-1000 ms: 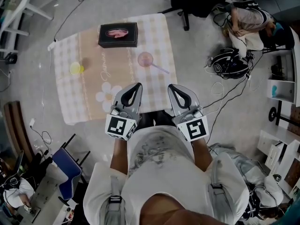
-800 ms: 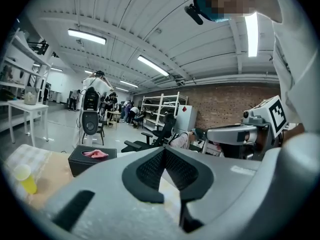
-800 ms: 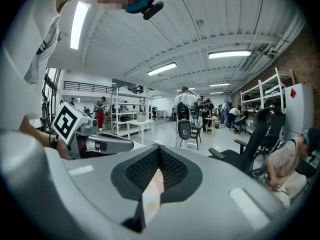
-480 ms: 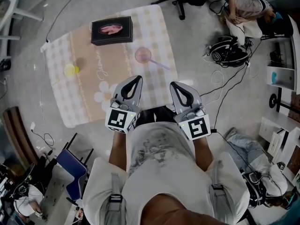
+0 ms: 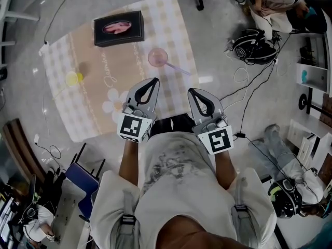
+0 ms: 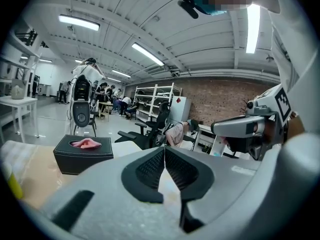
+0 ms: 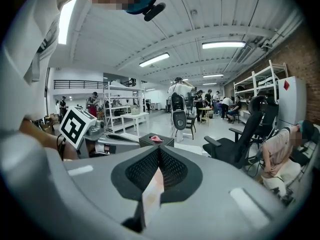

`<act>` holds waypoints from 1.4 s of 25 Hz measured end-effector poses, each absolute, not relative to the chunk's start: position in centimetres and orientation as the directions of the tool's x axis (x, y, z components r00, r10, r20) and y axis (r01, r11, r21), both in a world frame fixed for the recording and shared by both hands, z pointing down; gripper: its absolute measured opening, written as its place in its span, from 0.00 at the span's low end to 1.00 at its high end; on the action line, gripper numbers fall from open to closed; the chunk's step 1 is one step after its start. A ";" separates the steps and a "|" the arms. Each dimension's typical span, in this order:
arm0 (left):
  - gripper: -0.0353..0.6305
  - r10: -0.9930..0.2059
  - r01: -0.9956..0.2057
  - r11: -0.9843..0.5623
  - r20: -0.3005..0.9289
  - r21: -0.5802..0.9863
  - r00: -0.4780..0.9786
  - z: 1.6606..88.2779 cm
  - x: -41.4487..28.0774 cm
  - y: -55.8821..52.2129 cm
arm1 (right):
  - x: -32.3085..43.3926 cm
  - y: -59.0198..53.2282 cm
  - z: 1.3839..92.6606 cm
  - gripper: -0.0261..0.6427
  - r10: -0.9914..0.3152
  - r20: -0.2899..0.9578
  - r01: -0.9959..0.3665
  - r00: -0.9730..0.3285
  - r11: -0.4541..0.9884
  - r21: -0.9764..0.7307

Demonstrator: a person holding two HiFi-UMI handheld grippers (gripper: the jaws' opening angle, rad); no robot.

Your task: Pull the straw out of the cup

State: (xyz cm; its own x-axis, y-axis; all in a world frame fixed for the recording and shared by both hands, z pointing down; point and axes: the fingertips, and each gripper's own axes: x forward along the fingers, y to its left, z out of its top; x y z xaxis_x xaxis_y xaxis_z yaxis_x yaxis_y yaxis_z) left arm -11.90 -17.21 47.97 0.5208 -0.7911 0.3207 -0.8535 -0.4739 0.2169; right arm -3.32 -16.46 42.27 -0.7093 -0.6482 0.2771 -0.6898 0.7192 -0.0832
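A pink cup (image 5: 157, 57) stands on the checked tablecloth (image 5: 93, 113), and a pale straw (image 5: 177, 69) leans out of it toward the right. Both grippers hover near the table's front edge, well short of the cup. My left gripper (image 5: 154, 80) is shut with nothing between its tips, as the left gripper view (image 6: 164, 148) also shows. My right gripper (image 5: 191, 91) is to the right, its jaws meeting at the tips (image 7: 158, 149) and empty. Neither gripper view shows the cup.
A black tissue box (image 5: 118, 28) with pink tissue sits at the table's far side, also seen in the left gripper view (image 6: 83, 154). A small yellow cup (image 5: 72, 78) stands at the left. Cables and headsets (image 5: 253, 45) lie on the floor to the right, and a blue chair (image 5: 83, 183) is at the lower left.
Both grippers have sunk a little and stayed shut. The table has slid up and left in the head view as the head moved.
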 end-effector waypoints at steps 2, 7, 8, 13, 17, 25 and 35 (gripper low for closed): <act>0.08 -0.787 -0.853 -0.476 0.327 0.216 0.522 48.5 -11.9 -17.5 | -3.4 -16.7 42.8 0.06 -0.649 0.288 -0.694 -0.704 0.715 -0.087; 0.08 -0.797 -0.846 -0.494 0.284 0.200 0.533 49.2 -11.7 -19.3 | -3.5 -17.4 44.4 0.06 -0.649 0.315 -0.705 -0.692 0.701 -0.105; 0.08 -0.797 -0.844 -0.497 0.278 0.200 0.535 49.4 -11.7 -19.6 | -3.5 -17.5 44.7 0.06 -0.649 0.319 -0.707 -0.690 0.699 -0.106; 0.09 -0.784 -0.838 -0.511 0.297 0.191 0.545 50.8 -11.5 -20.7 | -3.6 -18.0 45.8 0.06 -0.651 0.340 -0.718 -0.678 0.685 -0.122; 0.10 -0.772 -0.833 -0.523 0.313 0.181 0.553 51.5 -11.5 -21.0 | -3.4 -18.3 46.2 0.06 -0.654 0.353 -0.727 -0.669 0.674 -0.128; 0.14 -0.738 -0.828 -0.536 0.382 0.168 0.556 53.5 -11.4 -21.1 | -3.1 -18.7 47.2 0.06 -0.663 0.372 -0.745 -0.649 0.654 -0.134; 0.20 -0.721 -0.817 -0.563 0.408 0.127 0.560 54.7 -10.3 -22.0 | -2.3 -19.1 48.0 0.06 -0.676 0.389 -0.766 -0.626 0.628 -0.140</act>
